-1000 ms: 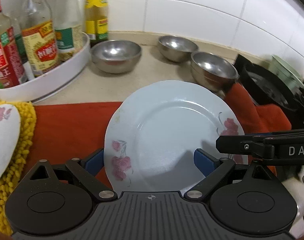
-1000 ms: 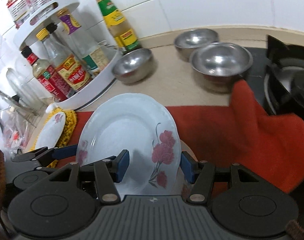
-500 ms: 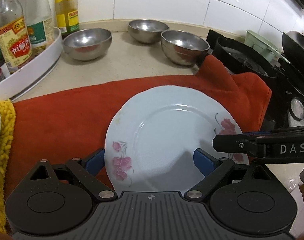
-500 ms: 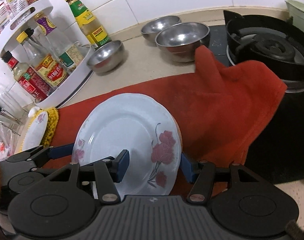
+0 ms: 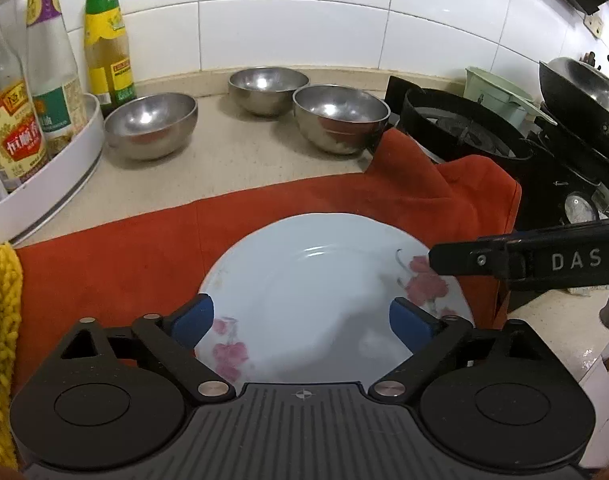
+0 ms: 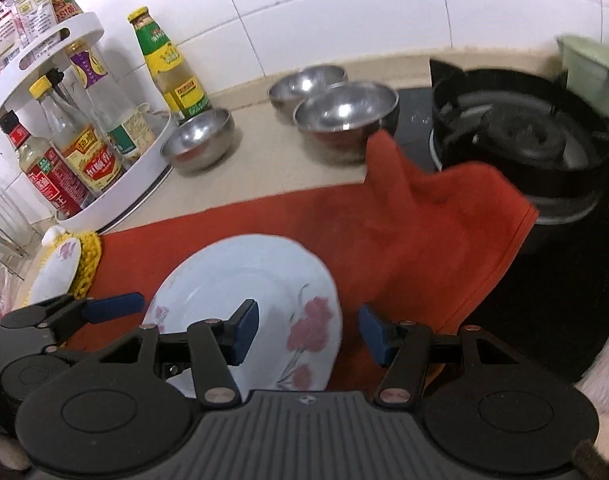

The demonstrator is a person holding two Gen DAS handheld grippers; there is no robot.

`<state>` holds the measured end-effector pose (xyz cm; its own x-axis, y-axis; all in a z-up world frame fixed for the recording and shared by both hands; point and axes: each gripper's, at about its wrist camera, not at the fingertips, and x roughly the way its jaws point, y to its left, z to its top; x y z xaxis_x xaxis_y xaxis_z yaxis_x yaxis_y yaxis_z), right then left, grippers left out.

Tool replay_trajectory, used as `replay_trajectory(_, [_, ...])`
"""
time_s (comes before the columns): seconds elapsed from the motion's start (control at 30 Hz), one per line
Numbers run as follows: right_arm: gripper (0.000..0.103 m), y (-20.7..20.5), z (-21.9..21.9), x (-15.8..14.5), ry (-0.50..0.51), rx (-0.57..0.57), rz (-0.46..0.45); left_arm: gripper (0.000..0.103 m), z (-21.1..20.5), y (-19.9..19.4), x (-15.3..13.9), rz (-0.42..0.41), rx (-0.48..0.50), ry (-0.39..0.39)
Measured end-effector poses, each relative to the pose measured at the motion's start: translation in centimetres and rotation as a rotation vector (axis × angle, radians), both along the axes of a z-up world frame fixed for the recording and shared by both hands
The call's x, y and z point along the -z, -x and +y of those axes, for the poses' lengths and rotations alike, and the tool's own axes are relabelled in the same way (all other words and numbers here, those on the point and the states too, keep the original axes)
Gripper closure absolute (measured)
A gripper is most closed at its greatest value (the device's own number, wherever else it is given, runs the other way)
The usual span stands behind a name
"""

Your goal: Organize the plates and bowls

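Both grippers straddle the floral plate [image 5: 312,296] over the red cloth [image 5: 144,256]; whether the left gripper [image 5: 300,322] or right gripper [image 6: 308,334] actually clamps it, I can't tell. Glazed china looks stiff, slippery, breakable; the rim suits gripping best.

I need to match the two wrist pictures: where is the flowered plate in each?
Left wrist: the flowered plate sits low centre, over the red cloth.
Right wrist: the flowered plate is lower left of centre.
Shared landmark: the green-capped bottle against the tiles.
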<state>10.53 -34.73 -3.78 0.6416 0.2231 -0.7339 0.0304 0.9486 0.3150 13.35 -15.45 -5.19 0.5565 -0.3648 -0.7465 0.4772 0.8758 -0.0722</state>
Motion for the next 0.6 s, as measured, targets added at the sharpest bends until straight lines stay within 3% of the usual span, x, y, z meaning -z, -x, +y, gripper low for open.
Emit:
replay_trajectory(0.33, [0.05, -0.9, -0.2, 0.4, -0.016, -0.005, 0.006, 0.005, 0.3, -0.7, 0.1, 0.004, -0.056, -0.016])
replay_trajectory(0.6, [0.049, -2.4, 0.8, -0.1, -0.024, -0.082, -0.02, 0.004, 1.3, -1.2, -0.5, -0.018, -0.138, -0.034])
